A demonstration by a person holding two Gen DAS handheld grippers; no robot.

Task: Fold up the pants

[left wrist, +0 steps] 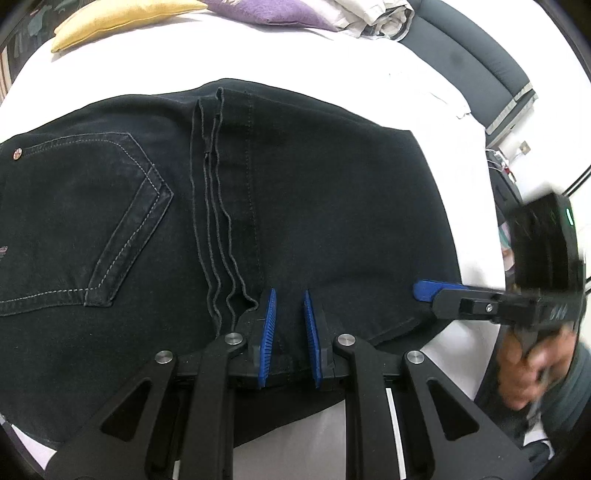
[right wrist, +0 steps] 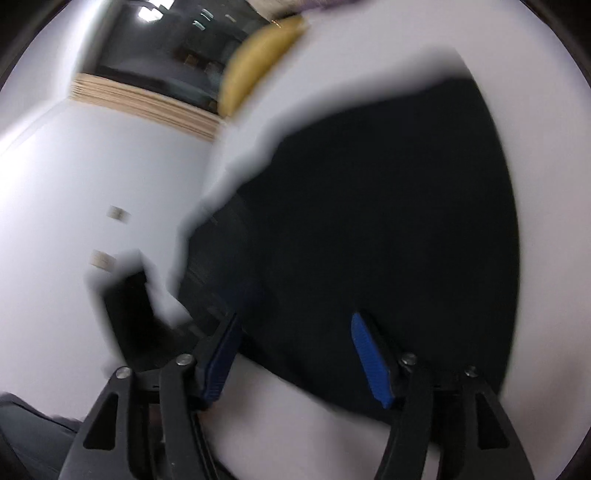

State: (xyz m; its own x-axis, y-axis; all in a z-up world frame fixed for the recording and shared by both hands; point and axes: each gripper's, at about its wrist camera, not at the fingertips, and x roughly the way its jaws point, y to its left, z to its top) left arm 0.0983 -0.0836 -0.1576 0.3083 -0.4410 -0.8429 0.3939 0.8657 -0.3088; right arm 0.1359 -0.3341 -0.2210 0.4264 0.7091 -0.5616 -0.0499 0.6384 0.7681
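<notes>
Black jeans (left wrist: pixel 314 192) lie folded flat on a white bed (left wrist: pixel 258 59), back pocket (left wrist: pixel 110 206) at the left, leg hems stacked near the middle. My left gripper (left wrist: pixel 290 295) hovers low over the near edge of the jeans, its blue pads a small gap apart, nothing between them. My right gripper (left wrist: pixel 424 290) shows at the right edge of the jeans, held by a hand. In the blurred right wrist view the right gripper (right wrist: pixel 295 325) is wide open over the black jeans (right wrist: pixel 369 221).
A yellow cushion (left wrist: pixel 122 18) and a purple cushion (left wrist: pixel 266 11) lie at the far side of the bed, with crumpled pale bedding (left wrist: pixel 373 18) beside them. A dark padded bed frame (left wrist: pixel 480 66) runs along the right. A white wall (right wrist: pixel 92 166) shows in the right wrist view.
</notes>
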